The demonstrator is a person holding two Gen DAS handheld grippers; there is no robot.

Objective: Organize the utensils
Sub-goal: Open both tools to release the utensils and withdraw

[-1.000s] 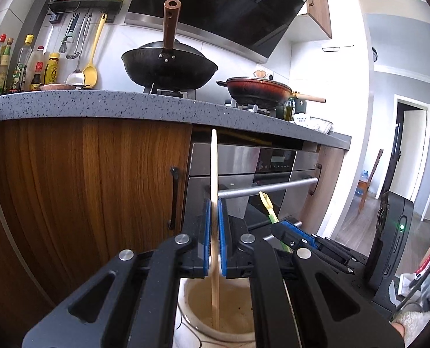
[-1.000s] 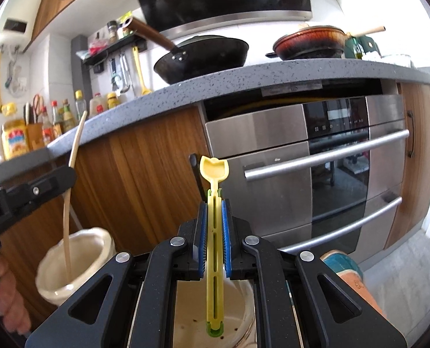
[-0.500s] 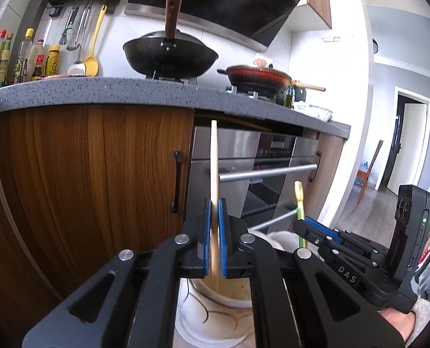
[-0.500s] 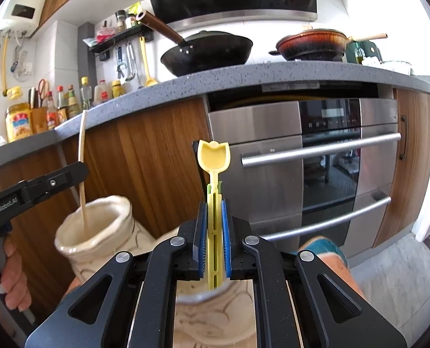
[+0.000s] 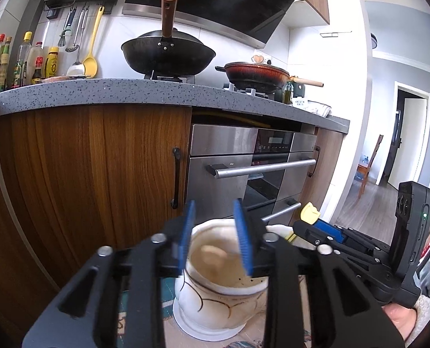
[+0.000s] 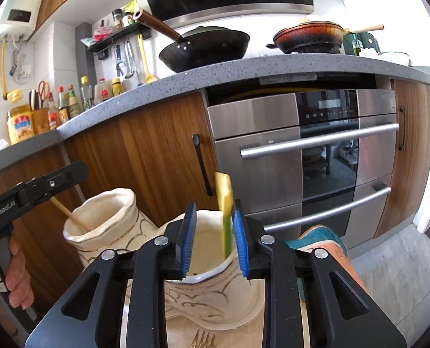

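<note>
A grey speckled counter (image 5: 145, 92) is seen along the back of the kitchen, above wood-fronted cabinets (image 5: 99, 174) and a stainless oven (image 6: 316, 150). A black wok (image 5: 168, 55) and a red-brown pan (image 5: 257, 72) are placed on the hob at the counter's rear edge; bottles (image 5: 26, 58) are grouped toward its left end, below hanging ladles.

Two cream ceramic jars are observed below the counter, on a patterned surface that cannot be identified. The left jar (image 5: 223, 278) is flanked by the left hand-held gripper (image 5: 215, 237), whose blue pads are parted and empty. The wooden stick (image 6: 68, 213) is noted leaning inside this jar. The right hand-held gripper (image 6: 212, 237) is likewise spread apart over the right jar (image 6: 209, 287), in which the yellow-green utensil (image 6: 225, 203) is standing against the rim.

Half a second earlier, both hand-held grippers were clamped on these utensils; both are now released.
</note>
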